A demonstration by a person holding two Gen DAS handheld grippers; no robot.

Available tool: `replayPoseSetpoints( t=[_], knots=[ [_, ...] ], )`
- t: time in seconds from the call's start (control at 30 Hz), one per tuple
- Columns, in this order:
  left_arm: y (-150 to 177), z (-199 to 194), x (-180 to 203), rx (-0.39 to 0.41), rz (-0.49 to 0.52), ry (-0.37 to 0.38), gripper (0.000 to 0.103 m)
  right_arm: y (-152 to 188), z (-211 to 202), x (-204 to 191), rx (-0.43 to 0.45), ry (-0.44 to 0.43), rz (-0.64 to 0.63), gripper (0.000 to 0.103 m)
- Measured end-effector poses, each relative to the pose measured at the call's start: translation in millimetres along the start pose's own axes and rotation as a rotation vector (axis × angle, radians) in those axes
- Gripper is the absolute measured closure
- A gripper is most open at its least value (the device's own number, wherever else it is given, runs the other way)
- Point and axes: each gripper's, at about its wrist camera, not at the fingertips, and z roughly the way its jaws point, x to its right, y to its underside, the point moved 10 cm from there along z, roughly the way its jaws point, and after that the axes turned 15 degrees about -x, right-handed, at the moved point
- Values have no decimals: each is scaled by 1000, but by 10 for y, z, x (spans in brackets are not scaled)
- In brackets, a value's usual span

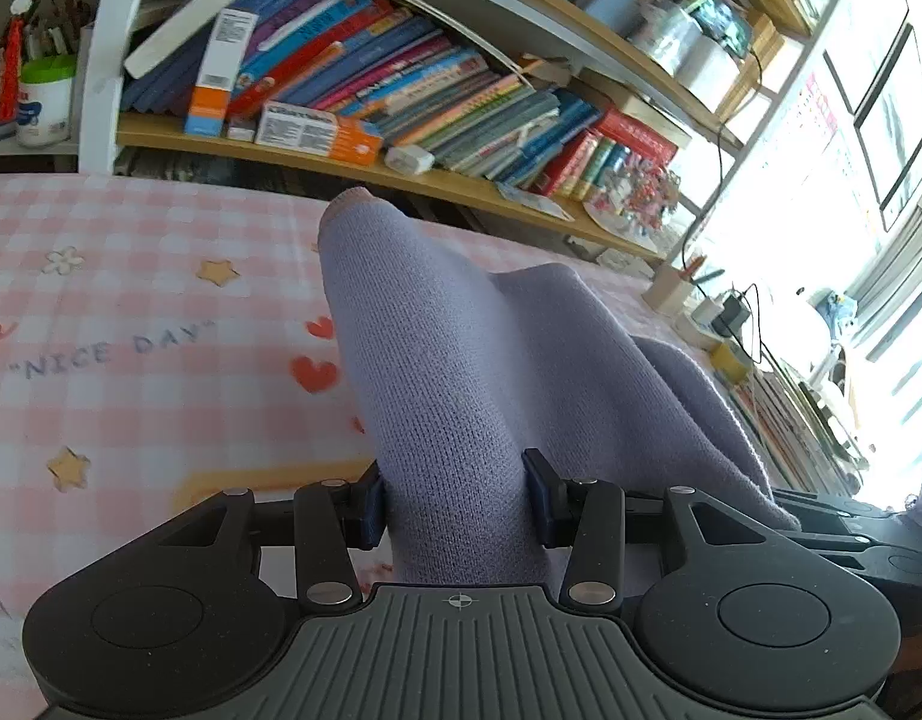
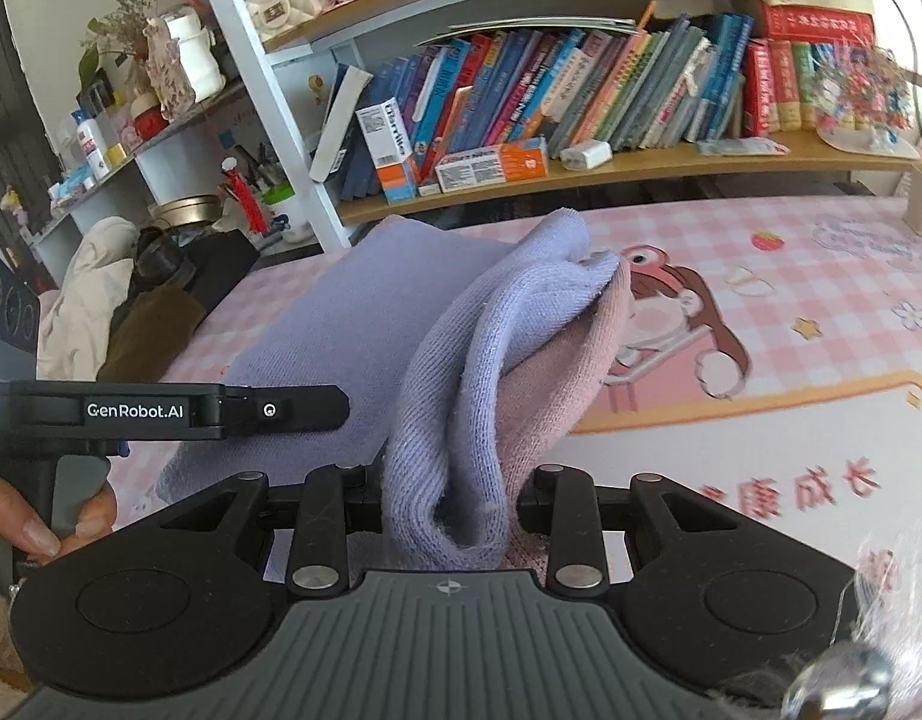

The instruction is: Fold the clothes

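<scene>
At the far left of the right wrist view, a person's hand (image 2: 47, 516) is seen wrapped around the handle of the black left gripper (image 1: 458, 495), thumb and fingertips curled against it. That gripper's blue-padded fingers are pressed onto a fold of the lavender knitted garment (image 1: 461, 372), which is lifted above the pink checked printed tablecloth (image 1: 131, 300). Further right, the right gripper (image 2: 449, 495) is pinched on a bunched edge of the same garment, apparently showing a pinkish inner side.

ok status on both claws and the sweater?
Left claw shut on lilac sweater. Right claw shut on its bunched edge. Sweater lifted over pink checked mat. Nothing in the way.
</scene>
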Motion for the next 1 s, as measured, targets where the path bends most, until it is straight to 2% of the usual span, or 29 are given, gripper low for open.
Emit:
replayPoseSetpoints(
  t=[0.23, 0.5, 0.73, 1.0],
  knots=[
    [-243, -151, -608, 23, -66, 31, 60, -392, 368, -426, -7, -1, -40, 74],
    [-617, -216, -1185, 64, -95, 18, 60, -906, 836, -770, -7, -6, -127, 74],
    [-959, -47, -1557, 90, -122, 6, 60, -1310, 1266, -842, -3, 9, -198, 74],
    [-1316, 226, -1922, 108, -125, -32, 60, -1692, 1754, -753, 1, 10, -256, 74]
  ],
)
